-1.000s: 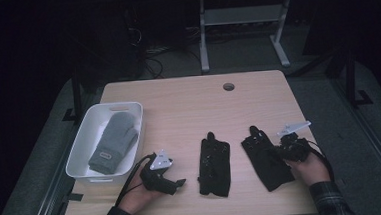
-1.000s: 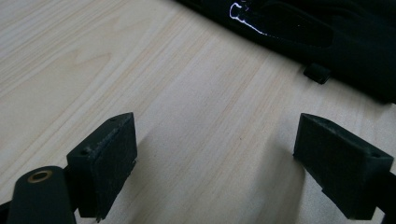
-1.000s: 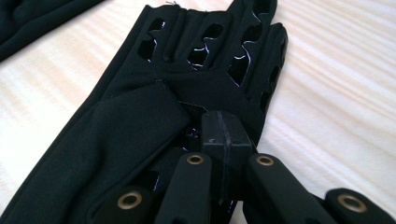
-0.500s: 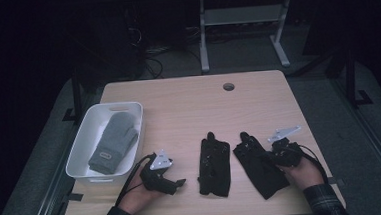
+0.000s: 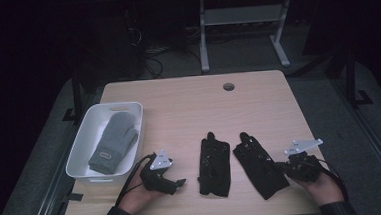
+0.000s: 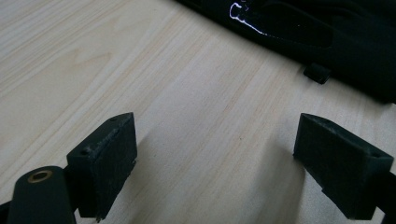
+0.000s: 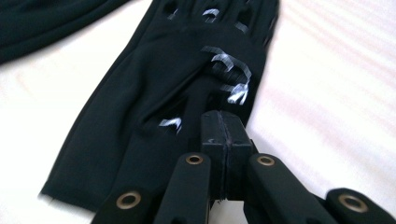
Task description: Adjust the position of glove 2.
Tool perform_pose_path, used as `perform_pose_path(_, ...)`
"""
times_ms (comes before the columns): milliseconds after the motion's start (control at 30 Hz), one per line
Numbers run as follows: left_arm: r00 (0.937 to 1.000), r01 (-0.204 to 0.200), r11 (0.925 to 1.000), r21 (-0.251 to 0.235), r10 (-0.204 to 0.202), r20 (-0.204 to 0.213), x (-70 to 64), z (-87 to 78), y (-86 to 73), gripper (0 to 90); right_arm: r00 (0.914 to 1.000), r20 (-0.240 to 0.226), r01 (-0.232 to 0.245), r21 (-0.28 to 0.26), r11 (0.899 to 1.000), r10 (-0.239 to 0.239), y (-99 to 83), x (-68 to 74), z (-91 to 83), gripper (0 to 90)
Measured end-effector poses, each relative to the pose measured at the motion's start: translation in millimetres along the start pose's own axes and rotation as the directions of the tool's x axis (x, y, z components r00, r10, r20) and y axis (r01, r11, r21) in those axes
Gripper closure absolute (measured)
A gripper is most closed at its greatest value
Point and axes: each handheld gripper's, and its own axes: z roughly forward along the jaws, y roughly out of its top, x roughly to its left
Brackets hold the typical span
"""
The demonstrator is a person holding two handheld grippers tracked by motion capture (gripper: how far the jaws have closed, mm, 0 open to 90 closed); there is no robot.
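The right gripper (image 5: 282, 166) had its jaws pinched together on the right black glove (image 5: 259, 164), which lay on the table (image 5: 188, 102) just beside the other black glove (image 5: 214, 166). The left gripper (image 5: 179, 182) rested on bare wood, jaws wide apart. The risk was a thin pinch: the fabric might slip free, or drag and bunch against its neighbour.

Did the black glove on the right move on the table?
Yes. The right black glove slid leftward, closing the gap to the other black glove, pinched by the right gripper.
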Motion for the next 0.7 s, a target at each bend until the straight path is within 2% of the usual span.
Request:
perform_pose_path(200,1.0000,0.002,1.0000,0.004,-0.002,0.000,-0.2,-0.2,-0.1,12.3,0.9987,-0.044,0.029,0.037,0.999,-0.027,-9.8,17.1,5.7,89.8)
perform_pose_path(400,1.0000,0.003,1.0000,0.004,-0.003,0.001,-0.2,-0.1,-0.1,12.3,0.9946,-0.076,0.073,0.040,0.997,-0.070,-4.3,29.2,10.8,89.8)
perform_pose_path(700,1.0000,0.003,1.0000,0.002,-0.003,0.000,-0.4,0.3,0.0,12.3,0.9877,-0.130,0.092,0.031,0.995,-0.088,3.6,39.6,18.6,89.8)
